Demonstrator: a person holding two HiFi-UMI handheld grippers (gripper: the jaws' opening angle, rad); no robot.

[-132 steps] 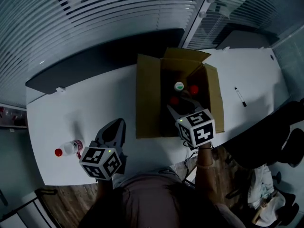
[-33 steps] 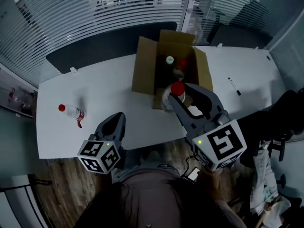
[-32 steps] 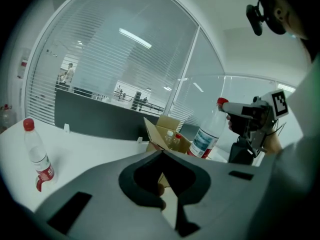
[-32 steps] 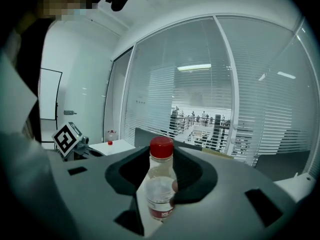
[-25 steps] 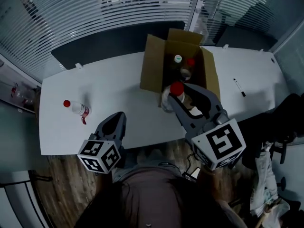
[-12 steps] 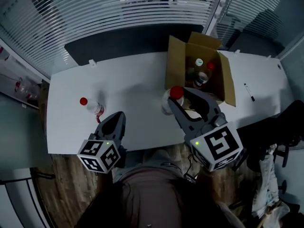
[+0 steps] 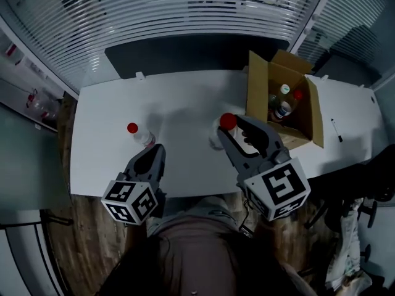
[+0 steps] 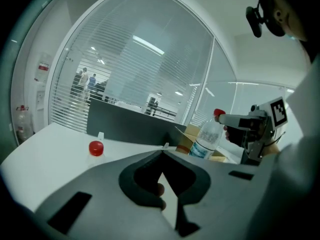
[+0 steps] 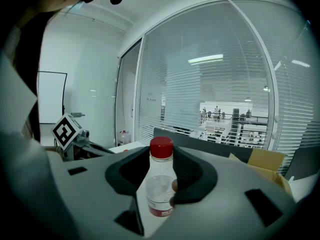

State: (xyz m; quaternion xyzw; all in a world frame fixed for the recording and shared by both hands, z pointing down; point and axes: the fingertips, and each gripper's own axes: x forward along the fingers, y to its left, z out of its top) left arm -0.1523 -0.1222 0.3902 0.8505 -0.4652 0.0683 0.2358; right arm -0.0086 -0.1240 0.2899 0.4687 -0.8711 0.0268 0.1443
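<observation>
The right tongs (image 7: 229, 130) are clamped on an upright red-capped bottle (image 9: 160, 184), held over the white desk (image 7: 111, 159) just left of the open box (image 7: 258, 97). The box has more bottles in it. The left tongs (image 7: 158, 149) are closed on nothing near the desk's front edge, close to a second bottle (image 7: 141, 135) standing there.

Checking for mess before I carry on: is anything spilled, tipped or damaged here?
Nothing stands out. The loose bottle stands upright on the table, the cardboard box sits open, and the right claw holds a capped bottle. No spill shows.
</observation>
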